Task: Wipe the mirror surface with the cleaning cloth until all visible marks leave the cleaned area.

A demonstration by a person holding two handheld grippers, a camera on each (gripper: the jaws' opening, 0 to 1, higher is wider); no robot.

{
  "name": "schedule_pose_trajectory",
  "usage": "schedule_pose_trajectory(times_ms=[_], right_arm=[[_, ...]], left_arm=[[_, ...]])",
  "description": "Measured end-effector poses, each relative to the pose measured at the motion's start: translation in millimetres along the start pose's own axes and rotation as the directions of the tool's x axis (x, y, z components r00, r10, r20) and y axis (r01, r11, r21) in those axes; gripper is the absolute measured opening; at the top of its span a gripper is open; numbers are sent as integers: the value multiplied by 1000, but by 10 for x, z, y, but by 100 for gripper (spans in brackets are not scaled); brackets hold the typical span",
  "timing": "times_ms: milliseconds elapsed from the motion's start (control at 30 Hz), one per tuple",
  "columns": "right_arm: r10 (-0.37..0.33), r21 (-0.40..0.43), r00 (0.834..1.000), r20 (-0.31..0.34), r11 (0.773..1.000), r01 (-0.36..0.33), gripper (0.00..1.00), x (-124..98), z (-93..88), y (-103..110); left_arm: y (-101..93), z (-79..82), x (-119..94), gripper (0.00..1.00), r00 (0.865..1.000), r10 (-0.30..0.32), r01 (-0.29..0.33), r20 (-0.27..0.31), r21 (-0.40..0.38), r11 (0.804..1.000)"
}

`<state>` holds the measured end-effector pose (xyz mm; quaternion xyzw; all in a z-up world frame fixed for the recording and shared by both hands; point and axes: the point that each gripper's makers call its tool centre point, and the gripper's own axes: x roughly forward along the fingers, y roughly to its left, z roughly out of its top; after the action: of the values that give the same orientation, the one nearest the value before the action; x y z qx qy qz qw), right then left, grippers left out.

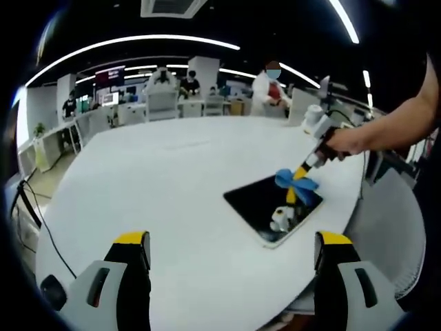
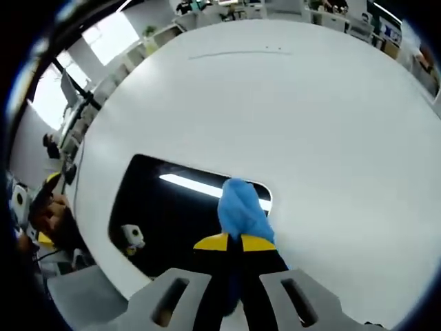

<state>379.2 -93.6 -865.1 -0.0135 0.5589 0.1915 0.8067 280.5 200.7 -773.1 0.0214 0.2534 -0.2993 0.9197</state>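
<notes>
Left gripper view: your left gripper (image 1: 231, 249) has its jaws spread wide, holding nothing, above the near edge of the white tabletop (image 1: 158, 179). Beyond them, the mirror (image 1: 272, 207) lies flat on the tabletop toward its right edge, glass dark. Your right gripper (image 1: 303, 181) is down on the mirror's far side with the blue cleaning cloth (image 1: 295, 181) at its tip; your hand (image 1: 348, 141) holds it from the right.

Right gripper view: jaws pinched tight on the cleaning cloth (image 2: 242, 210), cloth pressed against the mirror (image 2: 172, 214) near its right edge. Glass reflects a ceiling light strip. Left gripper (image 2: 38, 207) at far left.

Far background: desks and people standing.
</notes>
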Motion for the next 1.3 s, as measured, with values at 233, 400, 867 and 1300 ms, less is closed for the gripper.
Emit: schedule_pose_trajectory(times_ms=[233, 400, 867, 1300], right_arm=[[-15, -6, 1000, -6, 1000, 15, 0, 69, 144, -75], [-21, -4, 1000, -5, 1000, 21, 0, 97, 235, -123], [-41, -21, 999, 5, 999, 41, 0, 156, 347, -150], [-53, 11, 994, 100, 999, 52, 0, 0, 356, -176]], left_arm=[[42, 12, -4, 99, 1000, -2, 2, -1, -7, 1000], [75, -4, -17, 99, 1000, 1, -1, -8, -13, 1000], [93, -83, -21, 100, 999, 7, -8, -46, -22, 1000], [83, -2, -2, 100, 998, 59, -58, -35, 25, 998]])
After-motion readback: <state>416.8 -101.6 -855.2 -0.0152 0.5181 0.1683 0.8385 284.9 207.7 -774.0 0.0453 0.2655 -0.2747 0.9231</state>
